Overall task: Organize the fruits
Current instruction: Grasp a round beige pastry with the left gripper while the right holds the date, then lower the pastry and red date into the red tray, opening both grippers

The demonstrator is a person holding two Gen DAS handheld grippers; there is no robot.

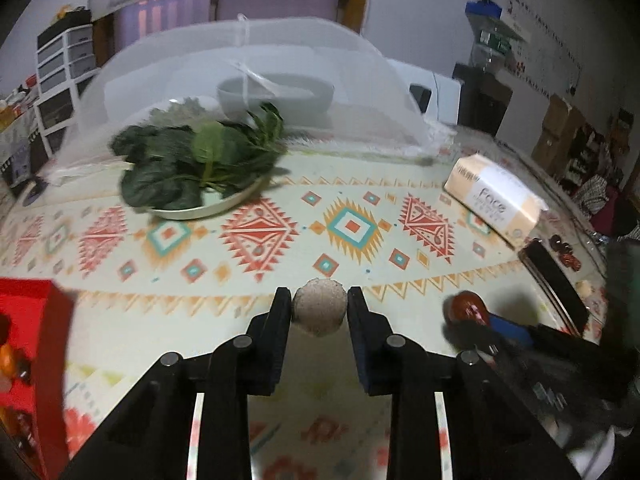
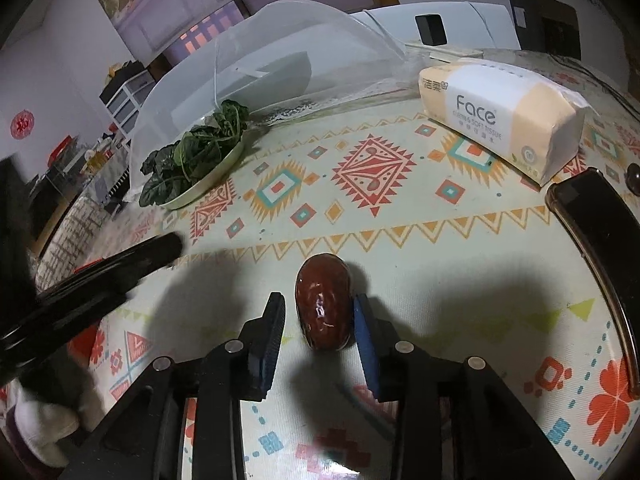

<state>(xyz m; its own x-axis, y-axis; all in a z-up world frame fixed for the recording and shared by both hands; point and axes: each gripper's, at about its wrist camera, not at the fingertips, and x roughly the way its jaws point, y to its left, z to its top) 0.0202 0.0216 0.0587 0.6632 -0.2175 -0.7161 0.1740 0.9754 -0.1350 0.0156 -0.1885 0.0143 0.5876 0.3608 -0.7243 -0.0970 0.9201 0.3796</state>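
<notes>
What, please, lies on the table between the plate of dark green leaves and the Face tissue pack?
Only bare patterned tablecloth lies between the metal plate of dark green leaves and the cream-and-white Face tissue pack; the right wrist view shows it best.

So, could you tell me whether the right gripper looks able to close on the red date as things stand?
Probably yes: the red date lies between the open right gripper's fingers, touching the right pad, with nothing blocking.
</notes>
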